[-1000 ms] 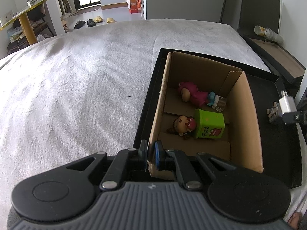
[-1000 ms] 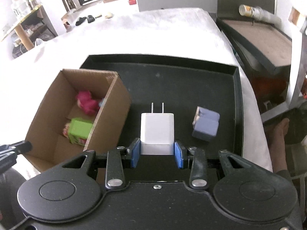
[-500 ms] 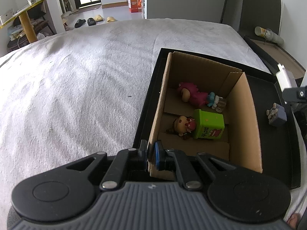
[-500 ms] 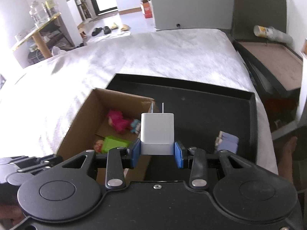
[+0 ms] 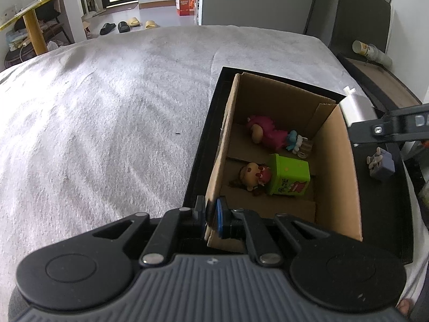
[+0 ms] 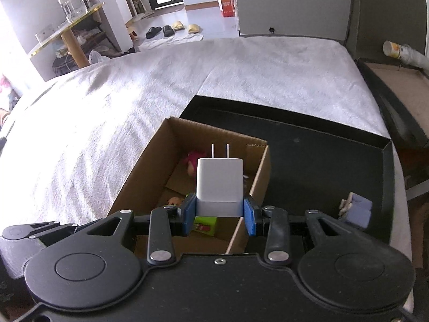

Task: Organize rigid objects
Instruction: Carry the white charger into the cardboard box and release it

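My right gripper (image 6: pixel 219 216) is shut on a white plug charger (image 6: pixel 219 185), prongs pointing away, and holds it in the air above the open cardboard box (image 6: pixel 150 161). The left wrist view shows the same charger (image 5: pixel 358 107) above the box's right wall (image 5: pixel 346 166). My left gripper (image 5: pixel 210 212) is shut on the box's near left wall. Inside lie a pink doll (image 5: pixel 265 132), a small blue figure (image 5: pixel 295 141), a brown-haired doll (image 5: pixel 250 175) and a green cube (image 5: pixel 288 179). A purple-grey block (image 6: pixel 358 209) rests on the black tray (image 6: pixel 321 161) to the right of the box.
The tray sits on a bed with a white blanket (image 5: pixel 107 120). A second dark tray (image 6: pixel 402 80) and a lying paper cup (image 6: pixel 394 49) are at the right. Beyond the bed stand a yellow-legged table (image 6: pixel 67 35), slippers (image 6: pixel 171 28) and an orange carton (image 6: pixel 226 2).
My right gripper has carried the charger up and leftward from over the tray floor to above the box. My left gripper and the box have stayed put.
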Demonstrator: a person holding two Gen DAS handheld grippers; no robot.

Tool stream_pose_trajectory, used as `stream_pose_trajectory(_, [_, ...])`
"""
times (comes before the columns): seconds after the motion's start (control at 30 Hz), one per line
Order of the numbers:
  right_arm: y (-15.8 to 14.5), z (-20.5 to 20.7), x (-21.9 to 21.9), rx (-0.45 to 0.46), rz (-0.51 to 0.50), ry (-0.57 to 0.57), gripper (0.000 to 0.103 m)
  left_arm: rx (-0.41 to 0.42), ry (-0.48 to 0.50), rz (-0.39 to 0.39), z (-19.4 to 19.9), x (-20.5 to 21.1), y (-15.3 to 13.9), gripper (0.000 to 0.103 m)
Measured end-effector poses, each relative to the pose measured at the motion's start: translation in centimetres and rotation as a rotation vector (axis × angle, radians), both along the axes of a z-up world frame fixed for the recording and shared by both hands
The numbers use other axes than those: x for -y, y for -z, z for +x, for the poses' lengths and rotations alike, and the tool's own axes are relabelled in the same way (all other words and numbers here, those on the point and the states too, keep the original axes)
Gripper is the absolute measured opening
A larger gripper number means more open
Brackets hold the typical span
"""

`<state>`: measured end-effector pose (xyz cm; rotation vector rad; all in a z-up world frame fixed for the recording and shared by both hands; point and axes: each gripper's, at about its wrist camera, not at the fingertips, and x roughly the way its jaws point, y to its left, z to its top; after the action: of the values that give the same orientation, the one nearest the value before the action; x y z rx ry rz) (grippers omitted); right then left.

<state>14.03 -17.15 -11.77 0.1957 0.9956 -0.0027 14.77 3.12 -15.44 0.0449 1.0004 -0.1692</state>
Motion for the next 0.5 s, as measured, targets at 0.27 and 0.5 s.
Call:
stream_pose_trajectory(0.27, [1.1,0.9,-1.0,-0.026,-0.008,0.022,0.037,-0.004,0.011,-0.009,-0.1,-0.1,-0.1,0.007])
stream_pose_trajectory(0.5, [0.9,0.2,0.4,-0.017,0.039,0.075,0.045,0.010,0.015,-0.004,-0.1,0.1,-0.5,0.006])
